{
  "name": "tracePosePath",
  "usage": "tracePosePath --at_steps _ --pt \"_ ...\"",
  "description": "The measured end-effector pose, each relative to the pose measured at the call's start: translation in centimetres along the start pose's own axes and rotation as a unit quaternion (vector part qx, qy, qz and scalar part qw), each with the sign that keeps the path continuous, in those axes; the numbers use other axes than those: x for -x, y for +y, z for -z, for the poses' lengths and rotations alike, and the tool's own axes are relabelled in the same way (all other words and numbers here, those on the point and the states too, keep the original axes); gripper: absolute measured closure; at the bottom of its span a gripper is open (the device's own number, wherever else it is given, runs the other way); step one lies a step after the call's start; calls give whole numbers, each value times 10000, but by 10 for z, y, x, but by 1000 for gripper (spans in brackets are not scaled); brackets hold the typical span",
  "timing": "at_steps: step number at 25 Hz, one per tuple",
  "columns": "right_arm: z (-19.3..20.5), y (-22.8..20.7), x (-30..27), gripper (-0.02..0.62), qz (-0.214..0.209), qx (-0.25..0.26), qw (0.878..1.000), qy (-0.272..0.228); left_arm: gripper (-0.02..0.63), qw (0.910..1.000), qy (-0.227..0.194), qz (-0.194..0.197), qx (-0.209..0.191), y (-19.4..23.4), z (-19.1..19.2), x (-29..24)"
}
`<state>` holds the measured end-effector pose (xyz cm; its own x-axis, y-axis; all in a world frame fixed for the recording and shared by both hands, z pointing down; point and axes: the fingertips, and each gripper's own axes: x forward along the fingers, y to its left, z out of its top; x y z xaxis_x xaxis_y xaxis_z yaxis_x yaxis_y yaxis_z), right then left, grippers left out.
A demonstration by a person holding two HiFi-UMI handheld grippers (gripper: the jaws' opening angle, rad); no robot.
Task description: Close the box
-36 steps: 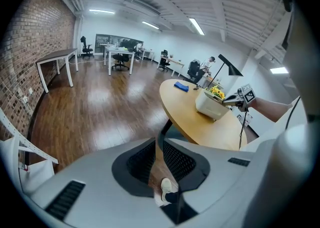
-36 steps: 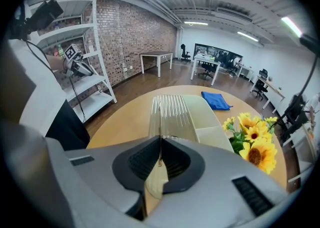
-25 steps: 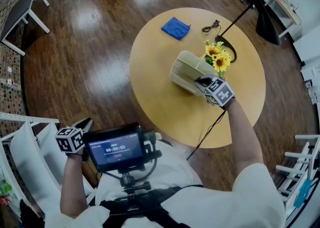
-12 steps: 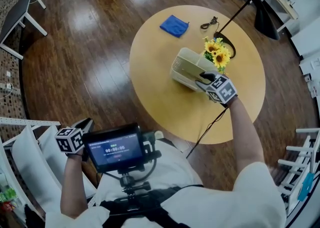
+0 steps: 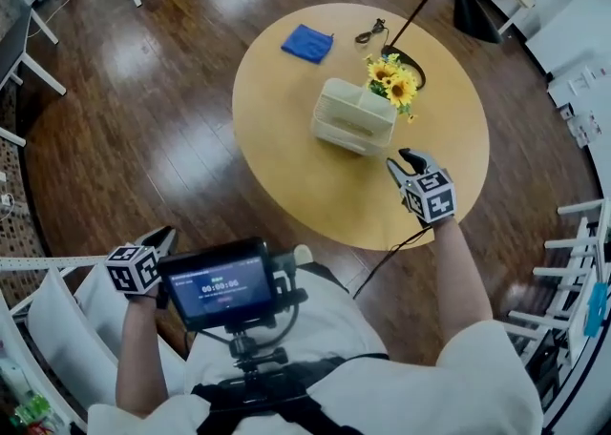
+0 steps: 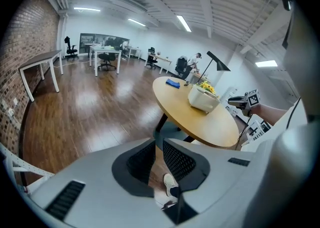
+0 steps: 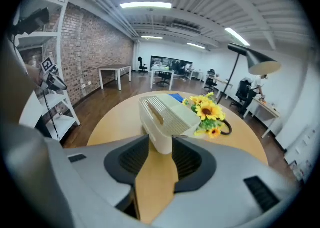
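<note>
The cream box (image 5: pixel 353 113) stands in the middle of the round wooden table (image 5: pixel 286 171), its slatted lid lying flat on top. My right gripper (image 5: pixel 401 160) hovers near the table's front right edge, clear of the box, open and empty. In the right gripper view the box (image 7: pixel 167 117) sits straight ahead beyond the open gripper (image 7: pixel 161 143). My left gripper (image 5: pixel 160 237) is held low by my left side, far from the table. Its pads (image 6: pixel 175 159) leave a narrow gap with nothing in it. The box (image 6: pixel 202 99) shows far off in that view.
Sunflowers (image 5: pixel 391 85) stand right behind the box, touching its far side. A blue cloth (image 5: pixel 307 43), a coiled cable (image 5: pixel 370 34) and a black lamp base (image 5: pixel 406 56) lie at the far side. A screen (image 5: pixel 224 285) hangs at my chest. White shelving (image 5: pixel 573 271) stands at the right.
My right gripper has let go of the box's near right corner, opened and drawn back toward the table's front edge. The left gripper has stayed put.
</note>
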<state>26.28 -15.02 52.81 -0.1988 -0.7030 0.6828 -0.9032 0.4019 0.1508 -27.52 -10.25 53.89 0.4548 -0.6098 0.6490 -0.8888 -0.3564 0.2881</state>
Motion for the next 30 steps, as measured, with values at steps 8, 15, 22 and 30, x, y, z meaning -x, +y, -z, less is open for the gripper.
tracePosePath --at_steps 8,15,22,30 --pt "114 64 82 443 816 -1352 9870 300 552 9977 12 533 -415 1 13 -1" --pt "193 125 167 443 1529 -2298 9603 393 552 9912 236 1002 -837 -1 33 -4" --pt "248 189 218 445 1864 -3251 9266 322 552 9870 164 1271 -973 -10 40 -1" --pt "251 211 226 457 2111 -3346 9180 268 552 9910 15 1134 -715 18 60 19"
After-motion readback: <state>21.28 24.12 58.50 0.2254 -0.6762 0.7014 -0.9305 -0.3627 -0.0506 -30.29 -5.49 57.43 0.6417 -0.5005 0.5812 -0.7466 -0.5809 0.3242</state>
